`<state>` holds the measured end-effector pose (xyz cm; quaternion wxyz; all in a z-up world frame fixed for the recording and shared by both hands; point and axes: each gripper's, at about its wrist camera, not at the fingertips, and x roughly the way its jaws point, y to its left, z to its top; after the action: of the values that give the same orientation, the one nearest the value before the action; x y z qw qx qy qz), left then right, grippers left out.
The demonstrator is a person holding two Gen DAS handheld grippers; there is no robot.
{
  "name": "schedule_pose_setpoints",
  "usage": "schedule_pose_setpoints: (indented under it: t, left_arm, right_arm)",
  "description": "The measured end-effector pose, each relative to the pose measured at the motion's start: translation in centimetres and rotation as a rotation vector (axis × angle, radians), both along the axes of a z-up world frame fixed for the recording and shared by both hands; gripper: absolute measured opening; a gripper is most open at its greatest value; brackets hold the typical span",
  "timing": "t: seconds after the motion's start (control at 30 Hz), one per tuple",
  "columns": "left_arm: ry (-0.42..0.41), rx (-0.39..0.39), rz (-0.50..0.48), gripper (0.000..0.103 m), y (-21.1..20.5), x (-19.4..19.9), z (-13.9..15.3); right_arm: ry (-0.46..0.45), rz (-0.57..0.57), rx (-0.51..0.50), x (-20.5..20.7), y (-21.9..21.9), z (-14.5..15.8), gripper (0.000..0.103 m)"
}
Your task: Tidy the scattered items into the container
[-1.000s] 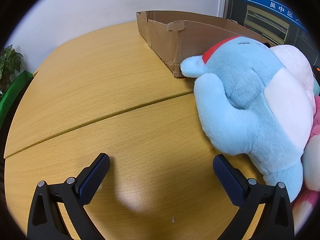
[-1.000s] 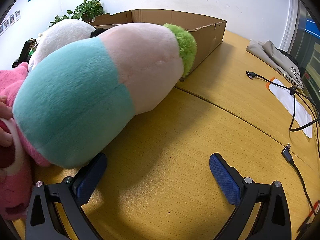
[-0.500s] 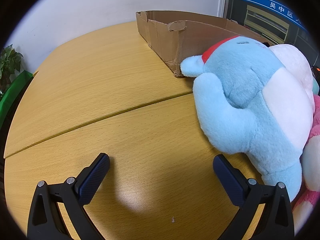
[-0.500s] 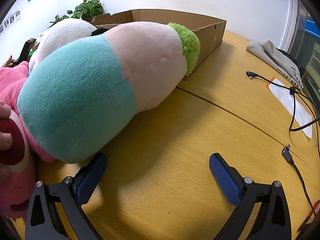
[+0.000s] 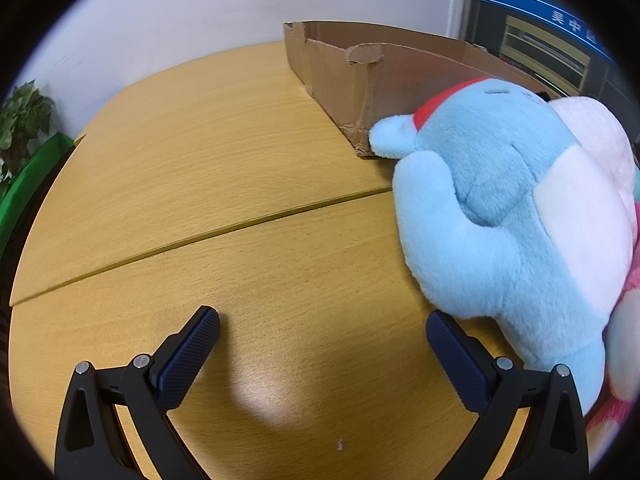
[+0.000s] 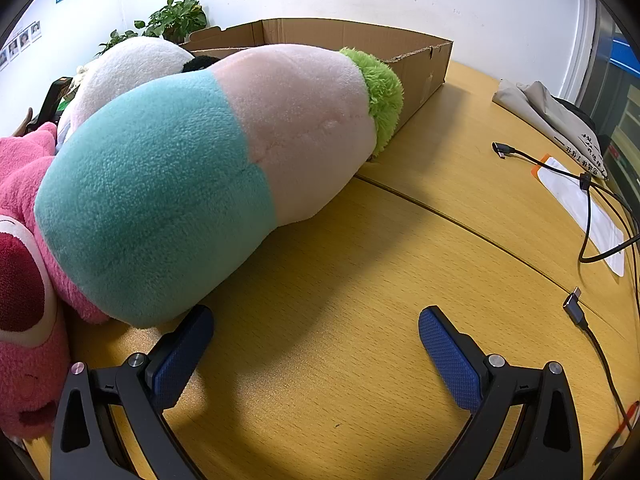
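Note:
A light-blue plush (image 5: 508,216) with a white belly and a red band lies on the wooden table against the corner of a shallow cardboard box (image 5: 344,80). My left gripper (image 5: 322,332) is open just left of the plush, nothing between its fingers. In the right wrist view a long teal, pale-pink and green plush (image 6: 224,164) leans toward the cardboard box (image 6: 420,68). A pink plush (image 6: 28,280) lies at the left and a white plush (image 6: 132,64) behind. My right gripper (image 6: 316,332) is open, its left finger just under the teal end.
Black cables (image 6: 592,216) with plugs, a white sheet (image 6: 580,208) and a folded grey cloth (image 6: 552,116) lie on the table's right side. Potted plants (image 6: 172,20) stand by the white wall. Bare tabletop (image 5: 180,184) stretches left of the box.
The teal-pink plush has shifted a little to the right and up. A hand seen at the left edge earlier is gone. Both grippers have stayed where they were.

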<state>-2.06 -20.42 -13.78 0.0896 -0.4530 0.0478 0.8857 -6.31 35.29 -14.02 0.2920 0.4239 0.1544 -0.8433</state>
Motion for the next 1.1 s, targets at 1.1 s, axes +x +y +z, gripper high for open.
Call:
schedule_pose_setpoints:
  t: [1.1]
  left_arm:
    - [0.31,0.174,0.116,0.102,19.3,21.0,14.7]
  right_arm:
    - [0.288,-0.427,-0.25,23.3,-11.4,15.5,0.103]
